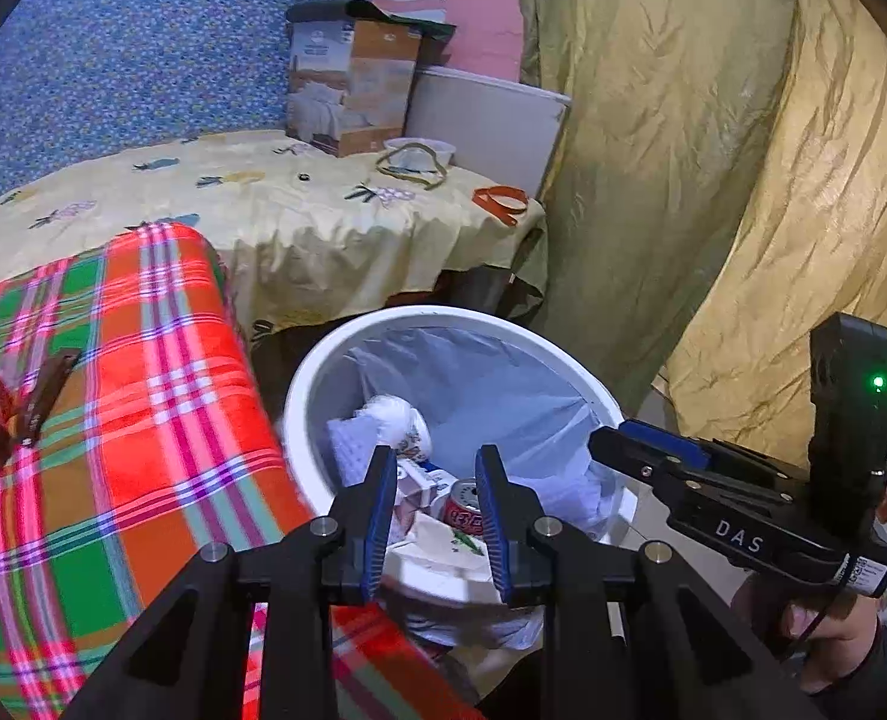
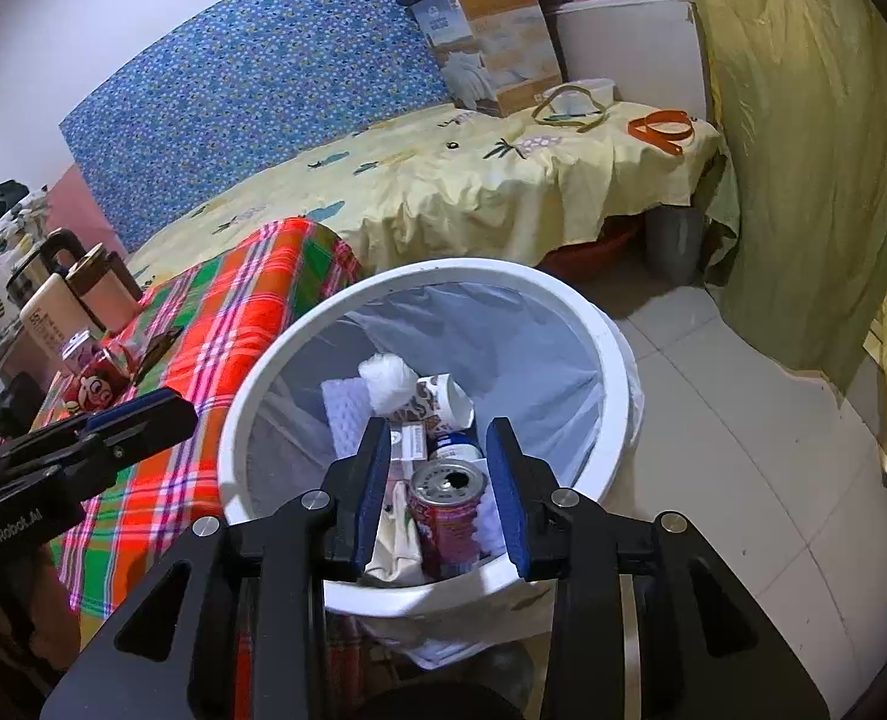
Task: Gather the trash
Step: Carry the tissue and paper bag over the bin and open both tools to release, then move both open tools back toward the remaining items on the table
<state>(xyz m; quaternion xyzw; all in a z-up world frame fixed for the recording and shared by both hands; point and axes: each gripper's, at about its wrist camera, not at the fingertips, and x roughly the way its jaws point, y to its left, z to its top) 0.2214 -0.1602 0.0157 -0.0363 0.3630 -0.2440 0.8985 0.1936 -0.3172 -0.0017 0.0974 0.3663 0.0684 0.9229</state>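
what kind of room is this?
Probably a bedroom in a home: a bed under a yellow printed sheet, a curtain, and a lined white trash bin on the tiled floor.

White bin [image 2: 614, 354], red can [image 2: 446, 519], red/green plaid cloth [image 1: 143, 396], blue fingers [image 1: 380, 516].

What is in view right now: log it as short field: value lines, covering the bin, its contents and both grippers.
bin: white trash bin, lined with a pale bag, on the floor beside the plaid blanket
contents: red can, paper cup, white wad, cartons
left gripper: open, empty, above the bin
right gripper: open, above the bin, the can lying in the bin below
bed: orange band near its edge
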